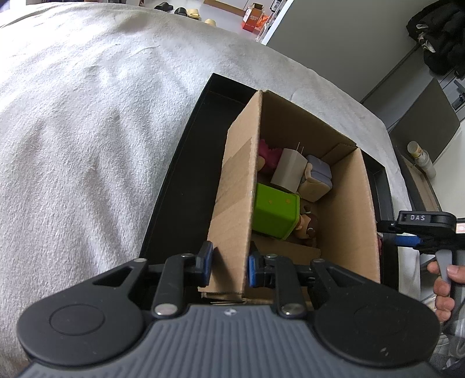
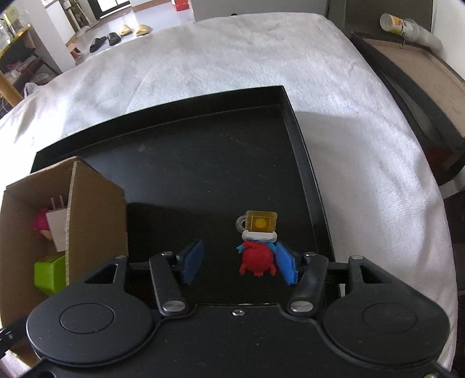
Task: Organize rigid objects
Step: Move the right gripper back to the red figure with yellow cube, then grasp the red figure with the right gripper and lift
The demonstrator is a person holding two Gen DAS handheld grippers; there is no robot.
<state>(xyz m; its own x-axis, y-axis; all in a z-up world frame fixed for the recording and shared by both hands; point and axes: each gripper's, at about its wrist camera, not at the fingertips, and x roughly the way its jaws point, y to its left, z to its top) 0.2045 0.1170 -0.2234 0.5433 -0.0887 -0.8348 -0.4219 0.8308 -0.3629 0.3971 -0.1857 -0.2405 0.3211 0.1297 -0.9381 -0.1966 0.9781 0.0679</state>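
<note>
A cardboard box (image 1: 351,203) stands on a black tray (image 1: 180,186) and holds a green block (image 1: 276,212), a white charger (image 1: 287,170), a lilac toy (image 1: 318,174) and a pink toy (image 1: 268,154). My left gripper (image 1: 228,266) is shut on the box's left wall (image 1: 235,203). In the right wrist view, a red figurine with a yellow cube head (image 2: 257,247) lies on the tray (image 2: 203,162). My right gripper (image 2: 238,264) is open around it, with the right pad (image 2: 286,267) close to the toy. The box (image 2: 96,209) is at the left.
The tray rests on a white fleece blanket (image 1: 87,130) over a bed. A dark wooden side table (image 2: 415,87) with a plastic bottle (image 2: 407,26) stands to the right. Shoes (image 2: 122,35) lie on the floor beyond.
</note>
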